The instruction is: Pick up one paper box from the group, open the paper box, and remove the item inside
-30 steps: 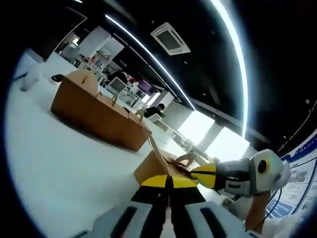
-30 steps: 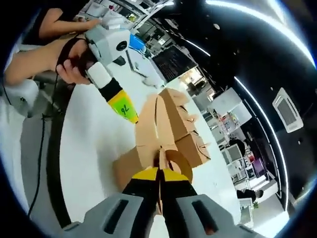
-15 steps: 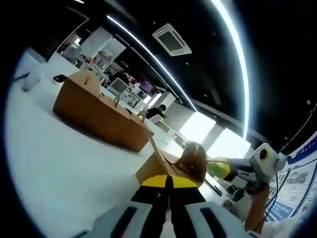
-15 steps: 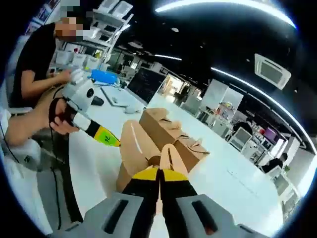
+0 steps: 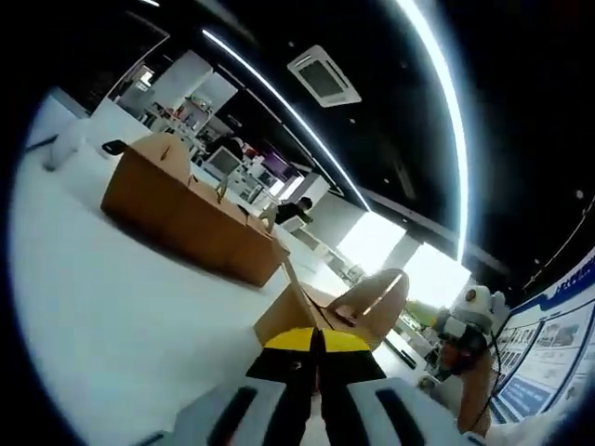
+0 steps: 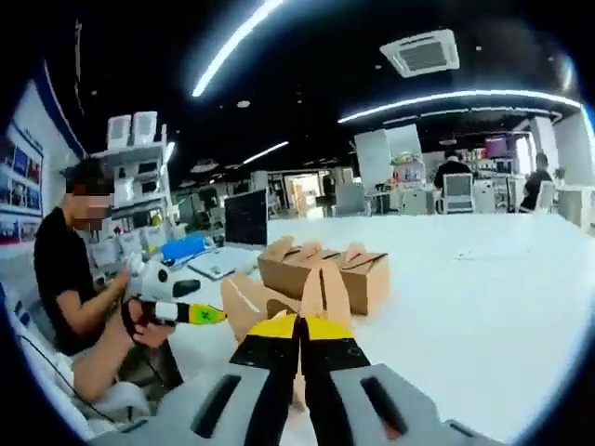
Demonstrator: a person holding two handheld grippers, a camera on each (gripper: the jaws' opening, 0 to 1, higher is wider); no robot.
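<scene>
My left gripper (image 5: 317,336) is pinching the open paper box (image 5: 296,311) at its near edge, jaws pressed together. My right gripper (image 6: 298,325) is gripping a cardboard flap (image 6: 323,290). In the right gripper view, a seated person (image 6: 70,269) is working at far left. Grouped boxes (image 6: 321,269) are resting on the white table (image 6: 465,279); ceiling lights (image 5: 279,102) are glowing overhead.
</scene>
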